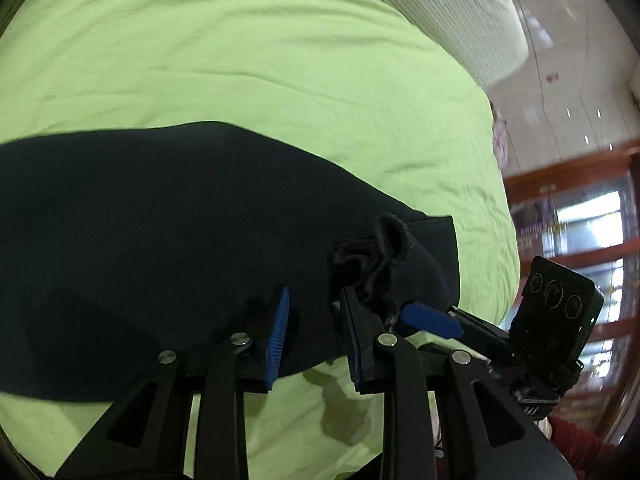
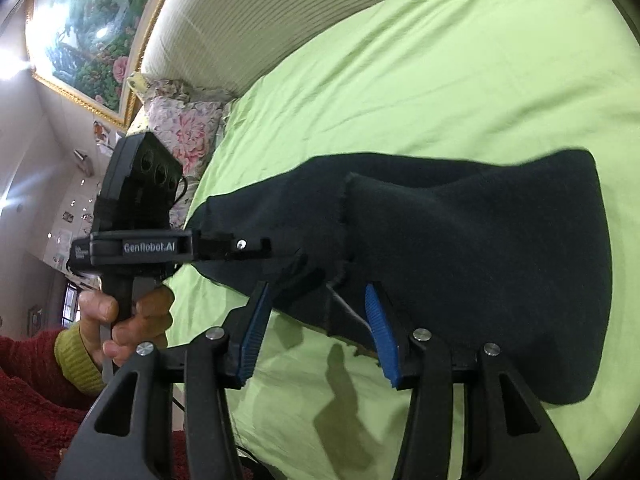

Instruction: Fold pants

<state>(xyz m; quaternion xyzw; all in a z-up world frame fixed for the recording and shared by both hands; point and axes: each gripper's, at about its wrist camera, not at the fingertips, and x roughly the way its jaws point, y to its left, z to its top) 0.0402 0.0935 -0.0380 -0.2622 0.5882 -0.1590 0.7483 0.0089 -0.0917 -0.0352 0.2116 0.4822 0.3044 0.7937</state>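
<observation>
One "GenRobot.AI" label (image 2: pixel 149 247); left tongs (image 2: pixel 280 256)

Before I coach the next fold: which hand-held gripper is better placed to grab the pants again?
Probably the left hand-held gripper: its open jaws hang right over the dark pants. The right hand-held gripper mostly frames green sheet.

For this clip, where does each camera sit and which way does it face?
Left wrist: on the left tool, aimed down at dark pants on the green sheet; right tool beside it.
Right wrist: on the right tool, same pants; left tool, hand, red sleeve.
Shared: pants, sheet, headboard.
</observation>
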